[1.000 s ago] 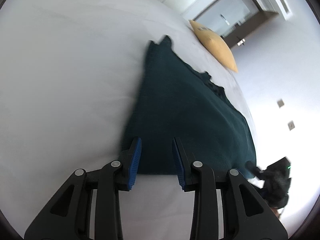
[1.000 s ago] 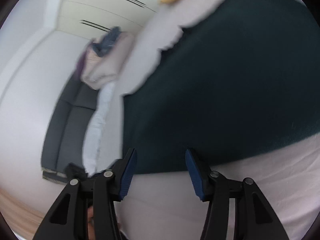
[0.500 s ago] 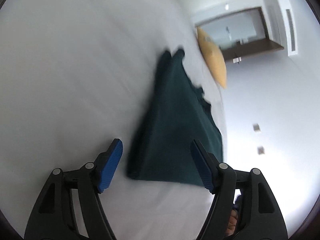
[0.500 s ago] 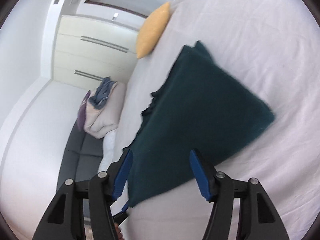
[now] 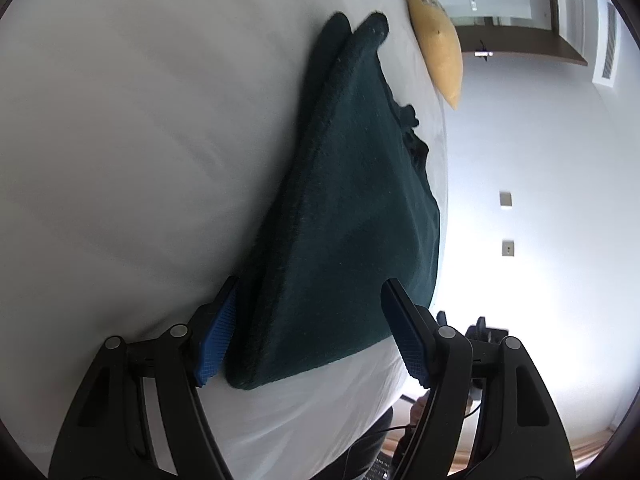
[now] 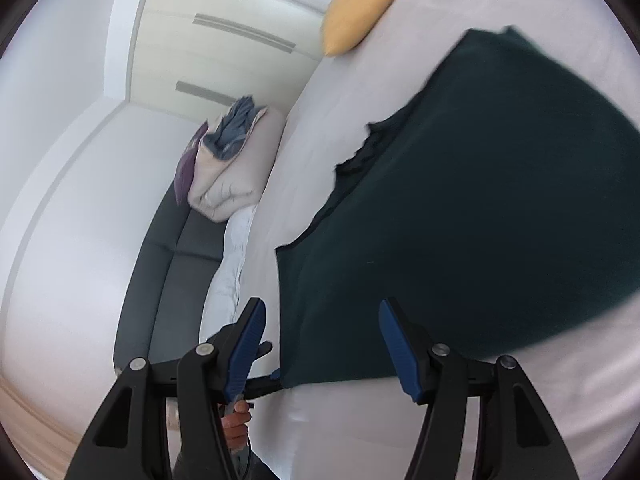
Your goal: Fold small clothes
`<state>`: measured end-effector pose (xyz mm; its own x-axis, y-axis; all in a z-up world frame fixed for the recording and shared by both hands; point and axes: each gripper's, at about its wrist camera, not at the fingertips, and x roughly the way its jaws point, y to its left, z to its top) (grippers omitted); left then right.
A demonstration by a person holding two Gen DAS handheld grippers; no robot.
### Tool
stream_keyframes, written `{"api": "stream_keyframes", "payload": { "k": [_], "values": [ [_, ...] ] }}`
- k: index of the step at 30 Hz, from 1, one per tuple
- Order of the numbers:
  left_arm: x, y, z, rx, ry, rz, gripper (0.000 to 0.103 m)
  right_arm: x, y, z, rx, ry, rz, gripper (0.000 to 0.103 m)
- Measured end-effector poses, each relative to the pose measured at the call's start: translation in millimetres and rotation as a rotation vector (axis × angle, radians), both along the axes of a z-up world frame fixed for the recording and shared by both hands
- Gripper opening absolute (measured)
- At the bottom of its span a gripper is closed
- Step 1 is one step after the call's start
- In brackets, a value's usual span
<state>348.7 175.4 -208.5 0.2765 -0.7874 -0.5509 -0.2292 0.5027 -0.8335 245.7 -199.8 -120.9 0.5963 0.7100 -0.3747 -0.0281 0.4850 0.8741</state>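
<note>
A dark teal garment (image 5: 352, 208) lies folded on the white bed (image 5: 140, 140); its doubled edge shows along the left side. My left gripper (image 5: 312, 340) is open, its fingers either side of the garment's near corner, holding nothing. In the right wrist view the same garment (image 6: 480, 208) lies flat, and my right gripper (image 6: 324, 348) is open over its near left corner, empty. The left gripper's dark tip (image 6: 256, 350) shows behind the right one's left finger.
A yellow pillow (image 5: 438, 40) lies at the far end of the bed, also in the right wrist view (image 6: 360, 4). A dark grey sofa (image 6: 168, 272) beside the bed carries a pile of bedding and clothes (image 6: 232, 160). The bed's edge (image 5: 440, 184) runs just right of the garment.
Both grippers have opened wider and moved in close over the garment's near corners. The left view has tilted, so the garment now lies between its fingers.
</note>
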Motion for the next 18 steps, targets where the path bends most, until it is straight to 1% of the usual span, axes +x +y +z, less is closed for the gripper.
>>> {"api": "stream_keyframes", "payload": {
  "k": [3,4,5,6,7,8,9,10,11,12,13,15,18],
  "values": [
    [9.2,-7.4,-2.8,-0.042,-0.005,-0.010,0.068,16.3,20.3,3.8,-0.027,-0.001,0.046,0.063],
    [10.2,-8.2,-4.0,-0.052,-0.007,-0.010,0.065,22.4,27.4,4.3,-0.037,0.002,0.062,0.063],
    [11.8,-9.3,-6.2,-0.061,-0.007,-0.011,0.055,26.6,32.2,3.9,-0.044,0.004,0.072,0.063],
    [11.7,-10.0,-8.9,-0.069,-0.003,-0.008,0.050,31.5,37.6,3.5,-0.054,0.008,0.083,0.063],
    [11.4,-9.7,-12.1,-0.073,0.005,-0.003,0.037,36.4,42.8,2.8,-0.061,0.013,0.096,0.063],
    [9.7,-7.9,-15.1,-0.076,0.012,0.005,0.031,41.2,47.3,1.5,-0.066,0.019,0.109,0.063],
    [6.9,-6.3,-16.7,-0.081,0.013,0.012,0.030,48.2,52.7,0.3,-0.073,0.025,0.120,0.063],
    [6.1,-5.3,-17.8,-0.086,0.011,0.018,0.026,54.5,57.7,-1.3,-0.083,0.031,0.130,0.063],
    [4.0,-3.4,-17.8,-0.082,0.010,0.023,0.020,60.0,61.8,-3.5,-0.086,0.035,0.138,0.063],
    [3.6,-3.0,-17.0,-0.077,0.007,0.028,0.017,64.6,65.4,-5.6,-0.088,0.039,0.146,0.063],
    [3.2,-2.3,-14.3,-0.076,-0.002,0.034,0.012,70.7,70.1,-8.2,-0.092,0.047,0.155,0.063],
    [3.8,-1.5,-7.8,-0.076,-0.022,0.048,0.010,80.9,77.7,-12.6,-0.096,0.059,0.170,0.063],
    [4.6,-3.1,10.7,-0.064,-0.060,0.070,0.009,94.1,85.9,-23.4,-0.121,0.092,0.185,0.063]
  ]
}}
